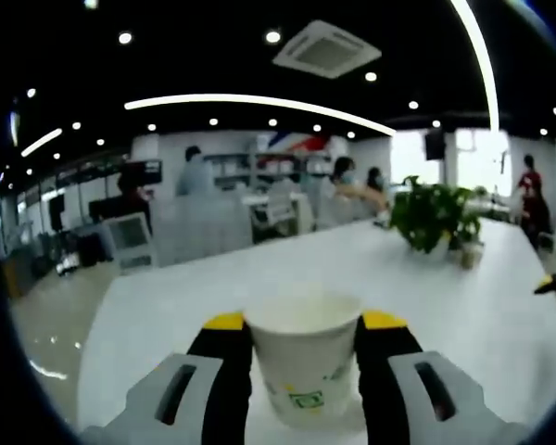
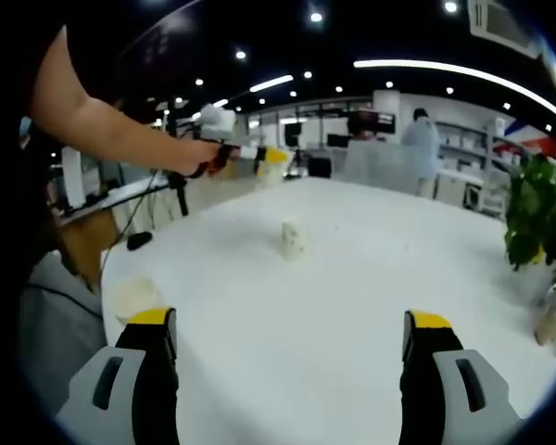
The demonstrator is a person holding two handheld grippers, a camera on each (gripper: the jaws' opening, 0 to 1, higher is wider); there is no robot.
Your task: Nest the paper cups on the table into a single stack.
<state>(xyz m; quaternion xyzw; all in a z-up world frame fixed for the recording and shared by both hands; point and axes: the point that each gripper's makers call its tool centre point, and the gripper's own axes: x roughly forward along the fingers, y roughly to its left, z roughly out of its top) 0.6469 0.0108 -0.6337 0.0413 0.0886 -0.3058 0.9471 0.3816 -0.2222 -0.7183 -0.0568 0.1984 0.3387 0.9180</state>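
We hold one paper cup (image 1: 305, 357) upright in the left gripper (image 1: 305, 345), whose two jaws press its sides just under the rim. The cup's mouth is open and we see nothing nested inside it, though the inside is hard to read in the left gripper view. It seems lifted above the white table (image 1: 445, 297), yet we cannot be sure that its base is clear of the surface, since the base sits between the jaws at the bottom of the view.

In the right gripper view, the right gripper (image 2: 292, 345) has its jaws spread wide with nothing between them, hovering over the table near its near edge. A second cup (image 2: 293, 238) stands alone out in the middle of the table, well apart from both grippers. A third cup (image 2: 135, 298) sits near the table edge, just beside the right gripper's left jaw. The person's arm (image 2: 102, 125) reaches across the upper left of that view, carrying the left gripper with its cup at the far end.

So we judge the task to be at its early part: one cup is picked up, none is nested yet, and two cups are waiting on the table. A potted plant (image 1: 433, 215) stands farther along the table, clear of the cups.
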